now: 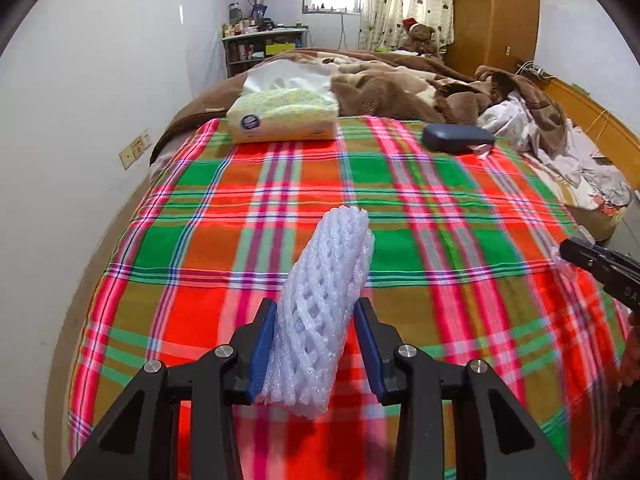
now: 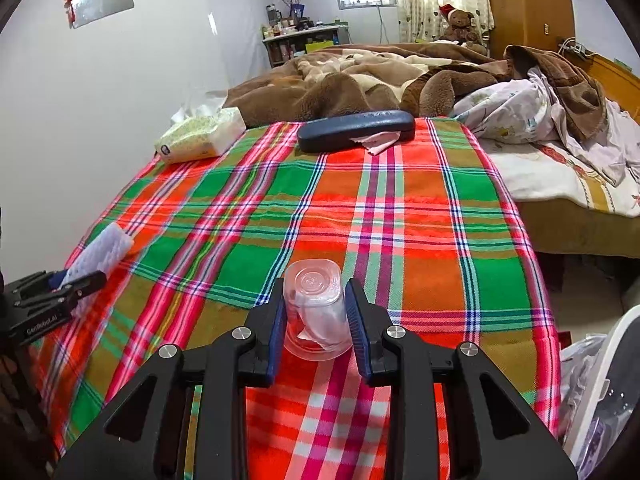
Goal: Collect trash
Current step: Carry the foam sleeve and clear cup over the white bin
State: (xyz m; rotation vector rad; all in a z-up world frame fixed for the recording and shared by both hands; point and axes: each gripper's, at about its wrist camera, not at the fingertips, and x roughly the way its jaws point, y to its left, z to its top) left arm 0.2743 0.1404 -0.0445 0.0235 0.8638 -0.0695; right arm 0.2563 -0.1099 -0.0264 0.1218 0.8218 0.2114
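Surroundings: a tissue pack (image 1: 282, 116) and a dark glasses case (image 2: 355, 130) lie at the far edge of the plaid cloth (image 1: 420, 208), well apart from both claws; a brown blanket (image 2: 352, 80) is heaped beyond; nothing lies between the claws.
Trash: a white foam net sleeve (image 1: 320, 312), tube-shaped and woven; a clear plastic cup (image 2: 316, 312), tipped with its base facing away, crumpled paper inside.
Left claw (image 1: 316, 352): narrow, its blue pads pinching the sleeve's lower part; tilted downward over the cloth.
Right claw (image 2: 316, 320): narrow, clamped on the cup's sides; angled down likewise.
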